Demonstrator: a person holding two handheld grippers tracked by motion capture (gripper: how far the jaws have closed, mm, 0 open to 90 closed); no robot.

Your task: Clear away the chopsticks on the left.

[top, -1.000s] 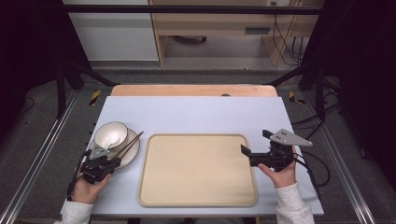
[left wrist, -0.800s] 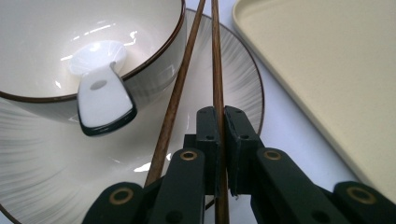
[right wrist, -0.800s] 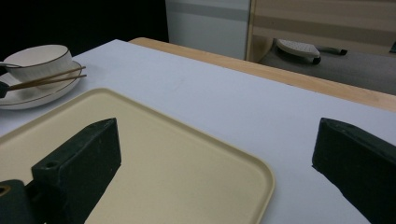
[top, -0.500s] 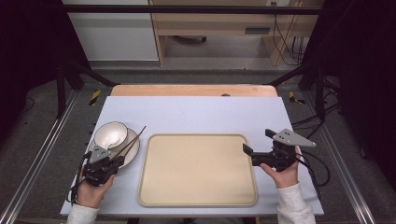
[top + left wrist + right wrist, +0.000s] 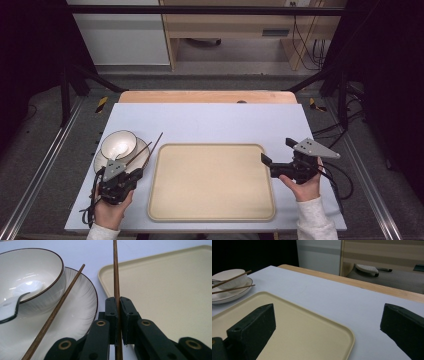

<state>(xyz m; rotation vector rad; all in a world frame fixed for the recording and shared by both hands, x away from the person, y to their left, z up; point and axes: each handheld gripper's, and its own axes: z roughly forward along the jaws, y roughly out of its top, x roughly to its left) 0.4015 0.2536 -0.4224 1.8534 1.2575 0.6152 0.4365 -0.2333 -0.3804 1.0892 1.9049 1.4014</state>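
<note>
High view first: the left gripper [image 5: 131, 176] sits near the tabletop's front left corner, its jaws pinched shut on one chopstick [image 5: 152, 148] that angles up toward the back. The second chopstick [image 5: 137, 153] lies across the plate [image 5: 101, 161] with the bowl [image 5: 118, 144] on it. The tray [image 5: 212, 182] takes up the middle, and the right gripper [image 5: 278, 164] hovers at its right edge.

Left gripper view: the held chopstick [image 5: 116, 277] runs straight between the pads, gripped low down, so most of its length sticks out past the jaws. I'd keep the squeeze firm and carry it slowly, or that long end will swing. Lift it clear of the tray lip [image 5: 106, 271] before going over. A spoon [image 5: 17, 297] rests in the bowl.

Right gripper view: jaws wide apart, nothing between them, waiting over the tray corner [image 5: 342, 336]. Fine to leave it parked.
</note>
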